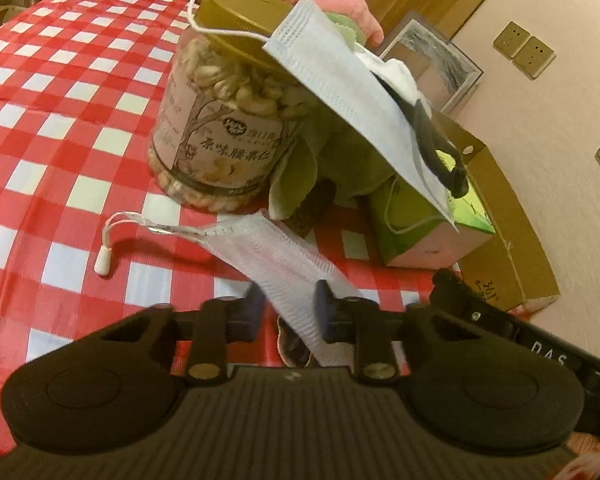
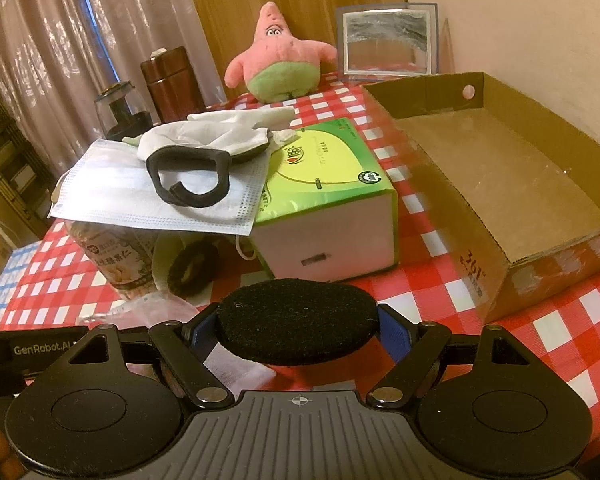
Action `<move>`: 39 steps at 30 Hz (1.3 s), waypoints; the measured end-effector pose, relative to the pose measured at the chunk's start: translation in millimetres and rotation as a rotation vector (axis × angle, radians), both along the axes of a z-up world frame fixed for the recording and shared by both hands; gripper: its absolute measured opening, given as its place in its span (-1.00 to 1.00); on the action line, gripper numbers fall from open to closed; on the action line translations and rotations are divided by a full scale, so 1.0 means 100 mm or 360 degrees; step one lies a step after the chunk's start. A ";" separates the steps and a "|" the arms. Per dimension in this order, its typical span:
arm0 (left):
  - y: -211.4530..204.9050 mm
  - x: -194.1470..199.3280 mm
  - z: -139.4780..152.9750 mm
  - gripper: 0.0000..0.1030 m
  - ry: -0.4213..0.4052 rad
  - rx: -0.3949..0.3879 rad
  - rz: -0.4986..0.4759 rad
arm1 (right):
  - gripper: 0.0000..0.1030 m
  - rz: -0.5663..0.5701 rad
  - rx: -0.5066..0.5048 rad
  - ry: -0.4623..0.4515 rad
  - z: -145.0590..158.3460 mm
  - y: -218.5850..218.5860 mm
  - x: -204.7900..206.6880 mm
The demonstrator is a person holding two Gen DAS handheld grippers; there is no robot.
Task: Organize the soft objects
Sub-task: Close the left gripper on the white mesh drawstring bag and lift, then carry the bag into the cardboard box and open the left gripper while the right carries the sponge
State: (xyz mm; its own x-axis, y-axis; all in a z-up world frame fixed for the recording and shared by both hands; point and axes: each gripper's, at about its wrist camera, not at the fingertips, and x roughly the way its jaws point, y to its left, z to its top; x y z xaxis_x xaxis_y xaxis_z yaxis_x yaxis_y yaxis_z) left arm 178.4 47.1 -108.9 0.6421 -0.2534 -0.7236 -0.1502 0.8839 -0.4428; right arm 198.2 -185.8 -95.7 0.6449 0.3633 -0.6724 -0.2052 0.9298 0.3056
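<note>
The left gripper (image 1: 286, 306) pinches a white mesh drawstring pouch (image 1: 274, 258) above the red checked tablecloth (image 1: 60, 120). The right gripper (image 2: 298, 330) is closed around a round black pad (image 2: 298, 320), near the open cardboard box (image 2: 500, 264).

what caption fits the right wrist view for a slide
Right gripper clamps a black round pad before a green tissue box, stacked face masks and an open cardboard box.

Right tool (image 2: 299, 330) grips a black pad (image 2: 298, 322), seemingly clear of the checked tablecloth (image 2: 440, 264).
</note>
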 end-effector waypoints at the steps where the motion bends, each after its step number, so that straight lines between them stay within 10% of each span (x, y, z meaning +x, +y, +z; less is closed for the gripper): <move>1: 0.00 0.00 0.01 -0.82 -0.0009 -0.0001 -0.0003 | 0.56 0.0000 0.0000 -0.0002 0.00 0.00 0.00; 22: -0.21 -0.28 0.98 -1.00 -0.0311 -0.0019 -0.0089 | 0.56 -0.0110 0.0136 -0.0193 0.68 -0.33 -0.20; 39: -1.48 0.62 1.40 -1.00 -0.0450 -0.0122 -0.0498 | 0.56 -0.0413 -0.0059 -0.0345 1.00 -1.64 0.16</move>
State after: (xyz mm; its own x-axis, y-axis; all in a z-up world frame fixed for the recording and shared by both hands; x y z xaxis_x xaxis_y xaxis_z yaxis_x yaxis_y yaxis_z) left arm 240.6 -100.7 31.1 0.6961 -0.5138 -0.5014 0.2567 0.8304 -0.4946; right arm 214.3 -349.4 4.4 0.8420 0.1461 -0.5194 -0.0167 0.9692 0.2456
